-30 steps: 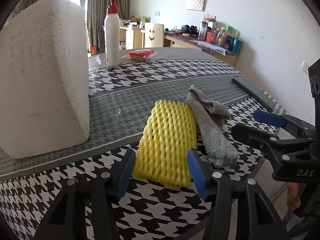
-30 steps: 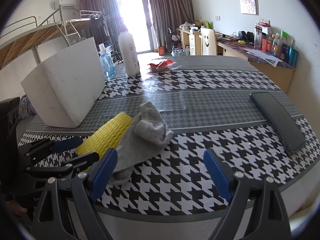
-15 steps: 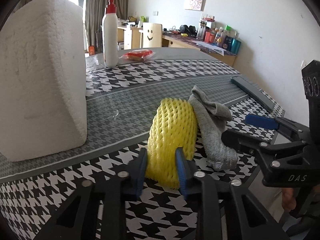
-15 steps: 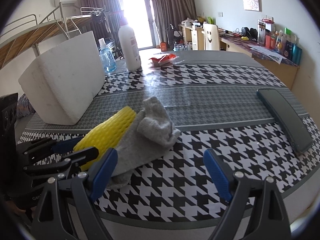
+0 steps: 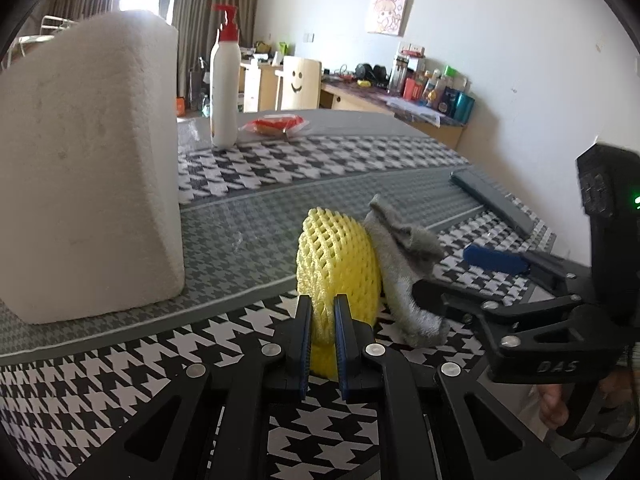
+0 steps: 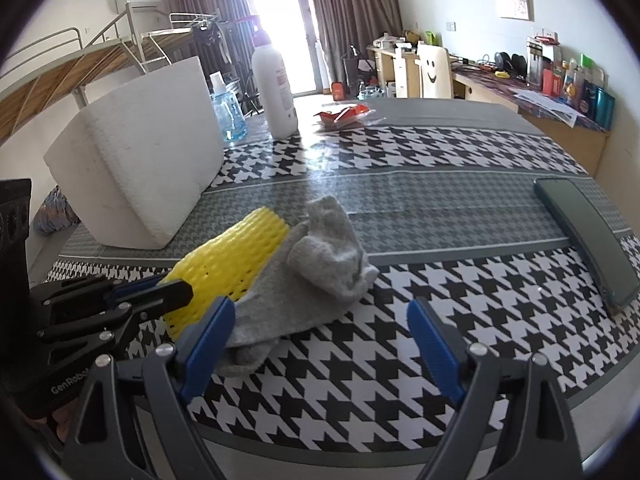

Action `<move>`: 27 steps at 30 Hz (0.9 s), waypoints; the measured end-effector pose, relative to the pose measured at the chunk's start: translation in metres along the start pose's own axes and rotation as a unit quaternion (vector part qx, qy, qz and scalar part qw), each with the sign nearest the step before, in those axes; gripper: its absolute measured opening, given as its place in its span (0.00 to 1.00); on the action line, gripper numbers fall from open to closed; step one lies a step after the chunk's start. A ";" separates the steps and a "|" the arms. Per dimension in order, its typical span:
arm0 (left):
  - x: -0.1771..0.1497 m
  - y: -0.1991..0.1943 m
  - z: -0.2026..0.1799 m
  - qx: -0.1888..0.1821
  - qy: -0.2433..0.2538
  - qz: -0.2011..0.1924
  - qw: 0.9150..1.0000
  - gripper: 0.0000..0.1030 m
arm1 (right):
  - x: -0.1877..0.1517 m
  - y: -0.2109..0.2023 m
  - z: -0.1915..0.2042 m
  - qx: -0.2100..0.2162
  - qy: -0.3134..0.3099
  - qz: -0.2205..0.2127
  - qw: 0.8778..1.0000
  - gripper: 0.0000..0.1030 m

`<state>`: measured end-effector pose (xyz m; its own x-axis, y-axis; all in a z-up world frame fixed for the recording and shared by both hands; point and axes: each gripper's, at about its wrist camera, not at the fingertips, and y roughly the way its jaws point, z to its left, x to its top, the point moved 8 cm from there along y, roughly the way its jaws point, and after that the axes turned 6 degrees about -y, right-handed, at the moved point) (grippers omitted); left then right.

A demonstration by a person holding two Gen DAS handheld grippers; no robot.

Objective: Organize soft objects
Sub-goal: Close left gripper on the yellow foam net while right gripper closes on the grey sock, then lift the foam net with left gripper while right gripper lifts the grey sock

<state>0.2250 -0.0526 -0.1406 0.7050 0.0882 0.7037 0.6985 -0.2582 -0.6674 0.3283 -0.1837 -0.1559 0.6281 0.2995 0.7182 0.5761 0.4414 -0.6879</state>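
ok so in the last second my left gripper (image 5: 322, 334) went from wide open around the yellow foam mesh sleeve (image 5: 340, 264) to pinched right down on its near end; the fingers are nearly together now and the foam has bunched up into a hump between them; so I'd say the grab is made and the lift can come next; the sleeve sits on the houndstooth-patterned surface (image 6: 400, 336) with the crumpled grey sock (image 6: 316, 264) leaning against its right side, touching it; that could drag along when I pull away; my right gripper (image 6: 320, 332) hangs wide open with nothing in it, just in front of the sock; big white styrofoam block (image 5: 88, 160) stands off to the left.
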 end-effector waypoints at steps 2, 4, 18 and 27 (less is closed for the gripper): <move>0.001 -0.006 0.001 0.000 0.000 -0.007 1.000 0.11 | 0.000 0.002 0.002 0.003 0.002 0.002 1.000 0.88; 0.002 -0.009 0.003 0.003 0.000 -0.012 1.000 0.11 | 0.000 0.004 0.006 0.010 0.001 0.005 1.000 0.88; 0.001 -0.017 0.014 0.013 -0.010 -0.019 1.000 0.11 | -0.001 0.015 0.023 0.032 -0.007 0.027 0.999 0.43; 0.001 -0.023 0.014 0.014 -0.011 -0.025 1.000 0.11 | 0.001 0.009 0.028 0.036 -0.016 0.021 0.999 0.12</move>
<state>0.2113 -0.0329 -0.1281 0.6710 0.1209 0.7315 0.7363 -0.2251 -0.6382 0.3194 -0.1554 -0.1585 0.6332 0.3444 0.6932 0.5106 0.4873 -0.7084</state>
